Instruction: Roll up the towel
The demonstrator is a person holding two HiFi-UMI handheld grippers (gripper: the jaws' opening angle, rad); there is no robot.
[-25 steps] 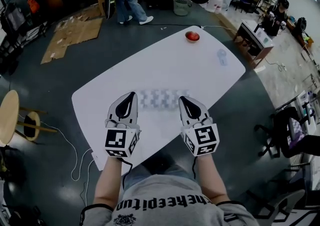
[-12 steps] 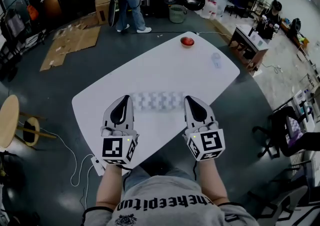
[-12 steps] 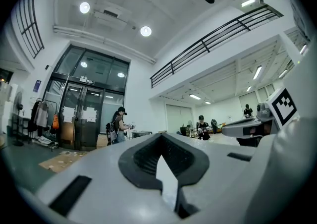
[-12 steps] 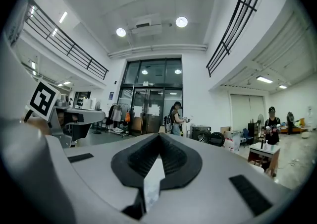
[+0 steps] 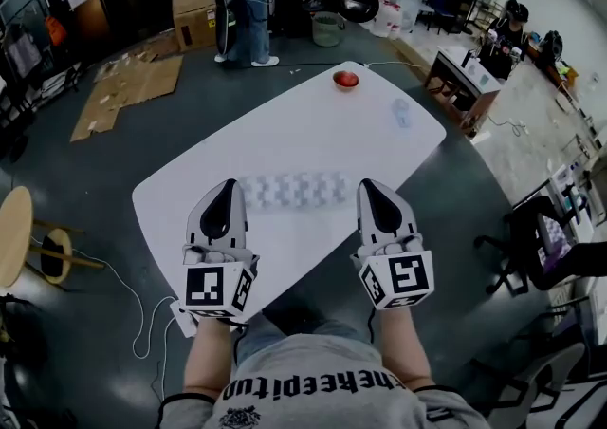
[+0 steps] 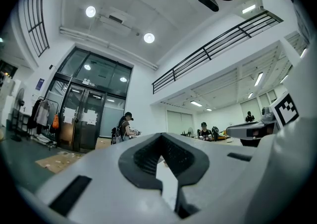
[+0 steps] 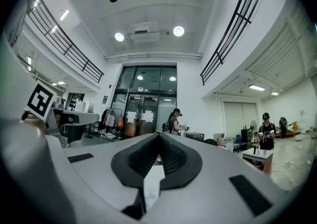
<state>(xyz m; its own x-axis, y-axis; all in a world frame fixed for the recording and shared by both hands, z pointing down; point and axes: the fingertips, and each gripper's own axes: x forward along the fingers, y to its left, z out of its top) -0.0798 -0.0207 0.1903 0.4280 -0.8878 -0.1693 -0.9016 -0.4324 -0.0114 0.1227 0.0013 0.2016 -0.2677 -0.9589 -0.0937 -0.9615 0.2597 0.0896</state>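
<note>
**Towel lies in a narrow band on the surface, both grippers shut and empty**

A red bowl sits near the far end of the white surface. What it holds cannot be made out. A small pale object lies to its right, well apart from it, too small to name. Off the surface, a cardboard box and a round bucket stand on the floor at the back of the room.

The checked towel lies crosswise on the near half of the surface as a long, narrow band. Nothing else is on it or beside it.

The room is a large workshop with a dark floor. Flattened cardboard lies at the left, and a round wooden stool stands nearer. A person stands at the back, and a cluttered desk stands to the right.

The left gripper and the right gripper are held side by side over the near edge, pointing away from the wearer, one tip toward each end of the towel. Each gripper view looks out level across the room. In both views the jaws are pressed together with nothing between them, on the left gripper and on the right gripper.
</note>
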